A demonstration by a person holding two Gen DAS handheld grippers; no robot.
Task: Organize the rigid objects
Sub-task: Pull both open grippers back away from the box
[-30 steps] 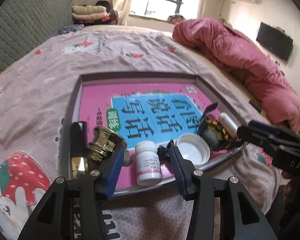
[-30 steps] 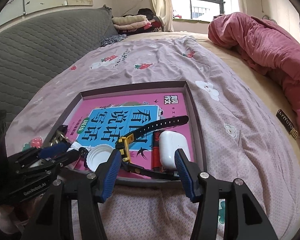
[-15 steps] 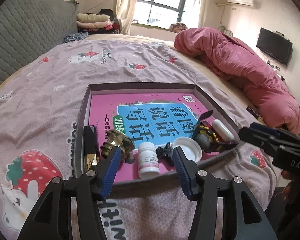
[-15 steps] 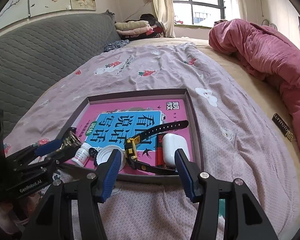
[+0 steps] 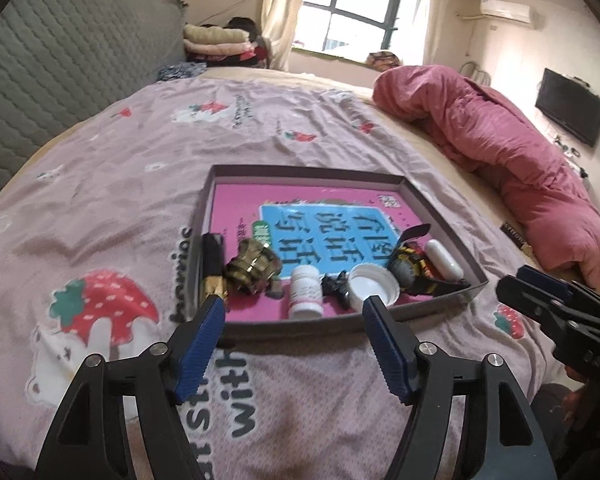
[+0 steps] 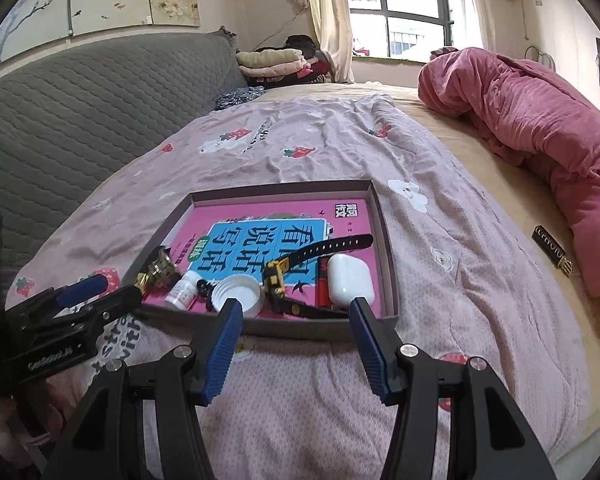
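Observation:
A shallow grey tray (image 5: 308, 171) (image 6: 390, 256) lies on the bed with a pink and blue book flat in it. Along its near edge lie a black and gold tube (image 5: 213, 262), a gold cap (image 5: 253, 266) (image 6: 159, 270), a small white pill bottle (image 5: 306, 291) (image 6: 185, 290), a white lid (image 5: 374, 285) (image 6: 238, 294), a yellow and black watch (image 5: 410, 268) (image 6: 300, 268) and a white earbud case (image 5: 444, 262) (image 6: 350, 280). My left gripper (image 5: 294, 322) is open and empty, just short of the tray's near edge. My right gripper (image 6: 296, 322) is open and empty, also short of that edge.
The bed has a mauve strawberry-print sheet (image 5: 100, 200). A rolled pink quilt (image 5: 500, 152) (image 6: 540, 120) lies along the right side. A small dark box (image 6: 552, 252) lies on the sheet beside it. A grey padded headboard (image 6: 80, 112) stands at the left.
Both grippers have drawn back from the tray and risen, so the tray looks smaller and farther. Both stay open and empty. The objects in the tray have not moved.

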